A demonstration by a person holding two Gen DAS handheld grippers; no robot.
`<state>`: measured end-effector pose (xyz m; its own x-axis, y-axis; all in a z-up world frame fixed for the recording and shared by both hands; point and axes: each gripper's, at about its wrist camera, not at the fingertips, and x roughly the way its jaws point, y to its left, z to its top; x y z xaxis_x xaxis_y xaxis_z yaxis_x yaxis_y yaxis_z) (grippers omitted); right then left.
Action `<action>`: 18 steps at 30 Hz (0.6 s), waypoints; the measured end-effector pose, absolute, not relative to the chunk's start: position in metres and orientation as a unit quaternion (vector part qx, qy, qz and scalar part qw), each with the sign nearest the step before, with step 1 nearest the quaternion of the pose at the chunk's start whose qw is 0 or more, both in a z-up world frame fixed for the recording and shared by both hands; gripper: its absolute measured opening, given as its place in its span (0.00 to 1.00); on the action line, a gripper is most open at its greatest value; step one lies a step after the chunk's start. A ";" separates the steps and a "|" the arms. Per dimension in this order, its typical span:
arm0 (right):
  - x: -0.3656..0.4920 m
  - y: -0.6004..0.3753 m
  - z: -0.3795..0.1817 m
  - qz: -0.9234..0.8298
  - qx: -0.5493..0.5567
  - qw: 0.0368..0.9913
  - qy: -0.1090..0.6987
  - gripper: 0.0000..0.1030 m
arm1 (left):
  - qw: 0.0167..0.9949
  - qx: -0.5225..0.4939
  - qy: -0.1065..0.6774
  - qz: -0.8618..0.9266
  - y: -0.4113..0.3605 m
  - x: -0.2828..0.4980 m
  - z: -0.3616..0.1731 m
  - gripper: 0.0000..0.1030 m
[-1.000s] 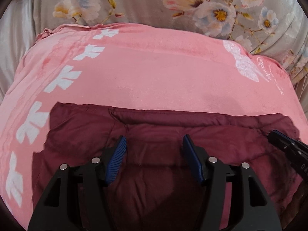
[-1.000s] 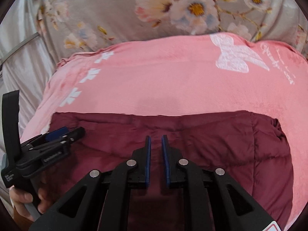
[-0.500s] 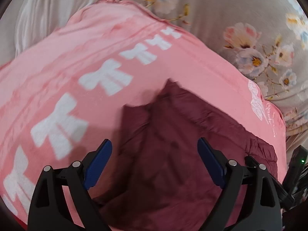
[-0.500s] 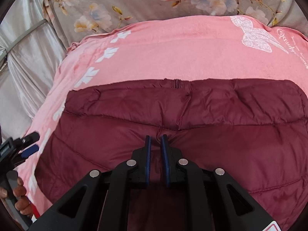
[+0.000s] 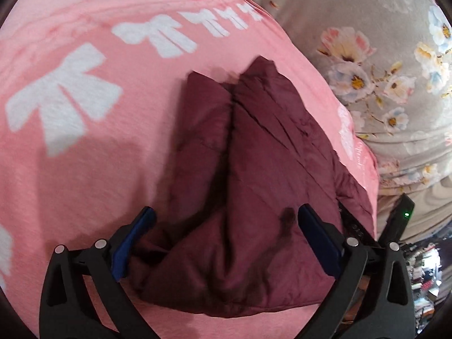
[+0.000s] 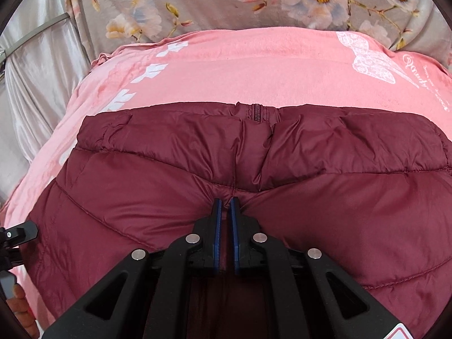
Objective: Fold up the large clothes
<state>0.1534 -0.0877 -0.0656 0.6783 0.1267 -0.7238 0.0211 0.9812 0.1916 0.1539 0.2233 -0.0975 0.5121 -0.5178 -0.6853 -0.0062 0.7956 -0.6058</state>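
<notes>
A dark red quilted jacket [image 6: 141, 197] lies folded flat on a pink blanket, its zip at the far edge. My right gripper [image 6: 224, 202] rests on the jacket's middle, shut, with creases of its fabric running into the tips. In the left wrist view I see the jacket [image 5: 268, 141] end-on, as a long narrow shape. My left gripper [image 5: 226, 210] straddles its near end, jaws wide and still opening; the blue pads [image 5: 316, 240] stand clear of the cloth. The left tool's tip [image 6: 19, 231] shows at the right wrist view's left edge.
The pink blanket [image 5: 84, 169] with white bow prints covers the bed [image 6: 254, 70]. Beyond it lies a grey floral sheet [image 6: 197, 0], with pale satin cloth [image 6: 36, 70] at the left. A hand [image 6: 21, 305] holds the left tool. The right tool's black body [image 5: 398, 220] shows a green light.
My left gripper swung round to the jacket's left end, rolled, and spread its jaws wide. My right gripper sank closer onto the jacket's middle and its jaws narrowed.
</notes>
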 end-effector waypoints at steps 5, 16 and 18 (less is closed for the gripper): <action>0.151 -0.088 -0.067 0.030 0.093 0.915 0.392 0.05 | 0.822 -0.274 0.464 -0.186 0.199 0.149 -0.083 0.43; 0.055 -0.131 -0.028 0.088 0.194 0.910 0.355 0.10 | 0.876 -0.191 0.372 -0.242 0.151 0.112 0.017 0.20; 0.032 -0.136 -0.026 0.093 0.200 0.908 0.357 0.10 | 0.881 -0.175 0.362 -0.251 0.138 0.107 0.029 0.20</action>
